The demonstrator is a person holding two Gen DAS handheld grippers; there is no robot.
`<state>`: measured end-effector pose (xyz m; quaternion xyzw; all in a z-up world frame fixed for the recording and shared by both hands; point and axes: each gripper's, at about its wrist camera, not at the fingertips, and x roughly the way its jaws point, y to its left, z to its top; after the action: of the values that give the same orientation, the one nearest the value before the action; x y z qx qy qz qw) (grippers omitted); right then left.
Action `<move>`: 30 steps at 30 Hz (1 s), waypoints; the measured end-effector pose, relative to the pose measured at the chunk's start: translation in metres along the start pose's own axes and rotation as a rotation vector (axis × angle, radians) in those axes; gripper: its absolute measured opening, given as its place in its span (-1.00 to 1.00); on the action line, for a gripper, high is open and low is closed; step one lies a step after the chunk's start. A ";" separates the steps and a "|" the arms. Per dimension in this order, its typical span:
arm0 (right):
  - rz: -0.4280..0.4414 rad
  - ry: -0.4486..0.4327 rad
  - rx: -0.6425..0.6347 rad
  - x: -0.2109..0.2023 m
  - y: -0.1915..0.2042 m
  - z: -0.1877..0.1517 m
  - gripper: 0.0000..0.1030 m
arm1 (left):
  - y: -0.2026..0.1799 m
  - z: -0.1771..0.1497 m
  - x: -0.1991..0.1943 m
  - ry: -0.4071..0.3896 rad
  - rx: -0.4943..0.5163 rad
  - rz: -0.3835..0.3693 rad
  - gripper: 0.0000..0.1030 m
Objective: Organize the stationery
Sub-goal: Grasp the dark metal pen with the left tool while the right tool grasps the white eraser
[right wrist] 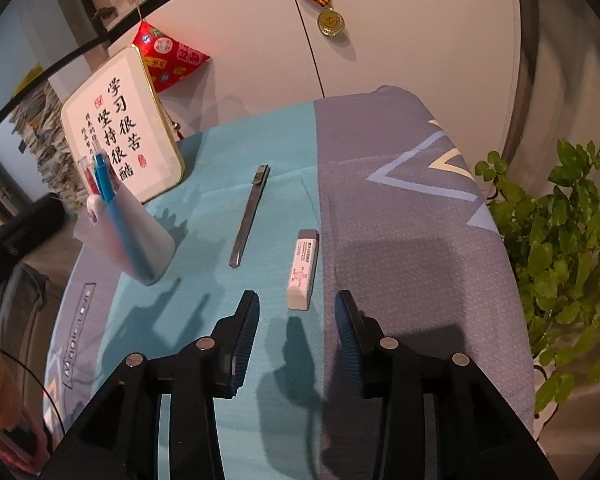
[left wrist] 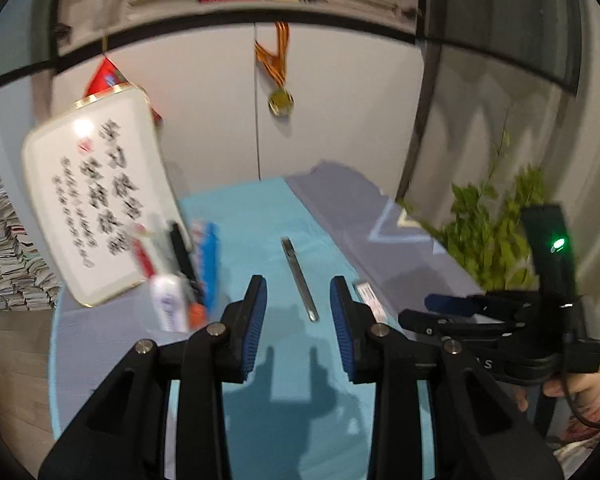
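A grey metal utility knife (left wrist: 300, 280) (right wrist: 249, 216) lies on the teal cloth. A white eraser (right wrist: 303, 269) (left wrist: 370, 298) lies to its right. A translucent pen holder (right wrist: 129, 236) with blue and red pens stands at the left; it is blurred in the left wrist view (left wrist: 180, 276). My left gripper (left wrist: 298, 304) is open and empty, just short of the knife's near end. My right gripper (right wrist: 296, 320) is open and empty, just short of the eraser, and also shows in the left wrist view (left wrist: 452, 312).
A framed calligraphy board (right wrist: 120, 128) (left wrist: 96, 200) leans behind the pen holder. A potted plant (right wrist: 560, 232) (left wrist: 496, 220) stands at the right past the table edge. A medal (right wrist: 330, 22) hangs on the cabinet. Stacked papers (left wrist: 4, 248) stand at the far left.
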<state>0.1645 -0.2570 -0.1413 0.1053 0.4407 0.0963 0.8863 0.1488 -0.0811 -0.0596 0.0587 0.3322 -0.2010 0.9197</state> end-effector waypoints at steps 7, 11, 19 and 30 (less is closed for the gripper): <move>-0.027 0.010 -0.004 0.004 -0.011 -0.005 -0.23 | -0.013 -0.011 0.078 0.149 -0.018 0.048 -0.39; -0.031 0.010 0.021 0.005 -0.022 -0.008 -0.23 | -0.011 -0.010 0.115 0.199 -0.063 0.068 -0.39; -0.010 0.019 0.008 0.014 -0.024 -0.008 -0.23 | -0.011 -0.009 0.151 0.256 -0.096 0.082 -0.49; 0.002 0.027 -0.049 0.023 -0.010 -0.003 -0.23 | -0.007 -0.048 0.098 0.272 -0.026 0.003 -0.83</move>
<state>0.1766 -0.2598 -0.1636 0.0827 0.4500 0.1091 0.8825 0.1862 -0.1085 -0.1586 0.0738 0.4561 -0.1854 0.8673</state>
